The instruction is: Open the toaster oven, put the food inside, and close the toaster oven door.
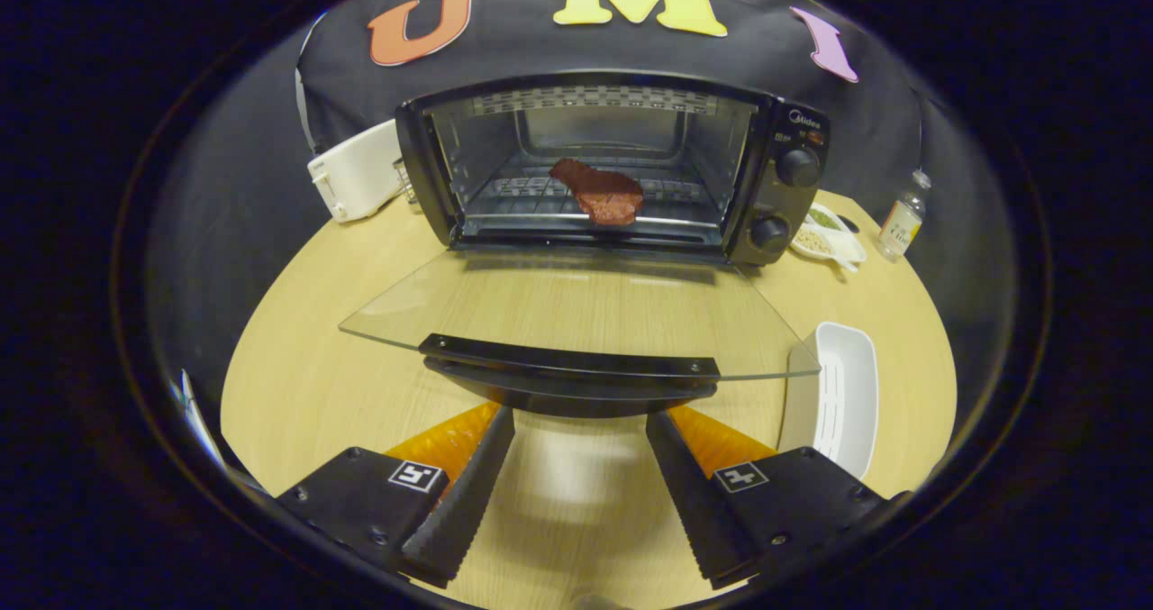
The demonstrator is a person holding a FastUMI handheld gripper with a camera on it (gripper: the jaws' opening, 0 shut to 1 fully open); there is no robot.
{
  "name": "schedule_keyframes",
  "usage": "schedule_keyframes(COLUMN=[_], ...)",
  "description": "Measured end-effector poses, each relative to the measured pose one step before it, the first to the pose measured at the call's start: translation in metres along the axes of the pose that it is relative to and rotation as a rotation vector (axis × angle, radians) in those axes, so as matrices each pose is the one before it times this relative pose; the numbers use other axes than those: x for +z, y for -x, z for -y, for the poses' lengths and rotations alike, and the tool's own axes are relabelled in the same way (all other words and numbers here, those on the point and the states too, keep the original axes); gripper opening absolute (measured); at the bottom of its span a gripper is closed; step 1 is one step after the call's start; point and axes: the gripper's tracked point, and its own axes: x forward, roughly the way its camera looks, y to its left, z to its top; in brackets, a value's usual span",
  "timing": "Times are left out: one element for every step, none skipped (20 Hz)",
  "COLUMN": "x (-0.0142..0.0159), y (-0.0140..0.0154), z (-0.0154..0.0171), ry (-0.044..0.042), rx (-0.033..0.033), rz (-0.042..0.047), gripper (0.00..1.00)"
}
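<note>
A white box (356,173) stands beside the toaster oven (612,164), whose glass door (576,308) lies folded down flat. The meat (602,194) rests on the rack inside. The gripper (579,430) is spread wide, empty, fingertips just under the door's handle (569,358). A white tray (842,394) sits nearby; dishes (829,232) and a bottle (903,216) beyond.

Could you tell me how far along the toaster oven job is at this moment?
Done: the toaster oven is open, its glass door folded down flat, and the piece of meat lies on the rack inside. In hand: nothing; the tongs are open and empty, their tips just short of the door handle. Left: lifting the door shut.
</note>
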Motion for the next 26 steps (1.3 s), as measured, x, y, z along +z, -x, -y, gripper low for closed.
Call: schedule_keyframes(x=[0.00788, 0.00986, 0.00817, 0.01064, 0.00981, 0.01475, 0.00868, 0.00828, 0.00693, 0.00686, 0.00588, 0.00509, 0.00536, 0.00503, 0.00486, 0.00567, 0.00685, 0.00710, 0.00562, 0.00599, 0.00610, 0.00479, -0.00285, 0.00107, -0.00131, -0.00098], y=[0.00465, 0.00409, 0.00317, 0.00466, 0.00240, 0.00089, 0.00094, 0.00049, -0.00038, -0.00030, -0.00069, -0.00040, -0.00065, -0.00136, -0.00179, -0.00169, -0.00210, -0.00236, -0.00379, -0.00275, -0.00366, -0.00223, 0.00005, 0.00019, 0.00024, 0.00067], z=[0.00103, 0.00173, 0.00015, 0.00043, -0.00062, -0.00048, 0.00156, 0.00079, -0.00069, 0.00065, -0.00006, 0.00071, -0.00057, -0.00164, -0.00019, -0.00017, -0.00114, 0.00026, -0.00168, -0.00110, -0.00079, -0.00036, -0.00050, 0.00045, 0.00115, 0.00106], ry=[0.00023, -0.00182, -0.00112, -0.00283, -0.00301, 0.00053, 0.00386, 0.00211, 0.00210, 0.00342, 0.00520, 0.00349, -0.00150, -0.00200, 0.00163, 0.00075, -0.00021, 0.00028, 0.00308, 0.00322, 0.00234, -0.00222, -0.00323, -0.00306, -0.00500, -0.00544], rx=[-0.00593, -0.00380, -0.00349, -0.00087, 0.00017, -0.00094, -0.00423, -0.00253, -0.00136, -0.00309, -0.00268, -0.00390, -0.00015, 0.00469, 0.00078, -0.00028, 0.00104, -0.00245, 0.00142, 0.00048, 0.00117, 0.00194, -0.00021, 0.00035, 0.00151, 0.00003], rz=[0.01339, 0.01692, 0.01230, 0.01733, 0.01977, 0.01644, 0.01294, 0.01031, 0.00819, 0.00859, 0.00912, 0.00560, 0.00776, 0.00797, 0.00333, 0.00485, 0.00929, 0.01336, 0.00610, 0.00421, 0.00517, 0.00560, 0.00453, 0.00091, -0.00047, -0.00419], gripper=[0.95, 0.95, 0.95, 0.95, 0.95, 0.95, 0.95, 0.95, 0.95, 0.95, 0.95, 0.95, 0.95, 0.95, 0.95, 0.95, 0.95, 0.95, 0.95, 0.95, 0.95, 0.95, 0.95, 0.95, 0.95, 0.95])
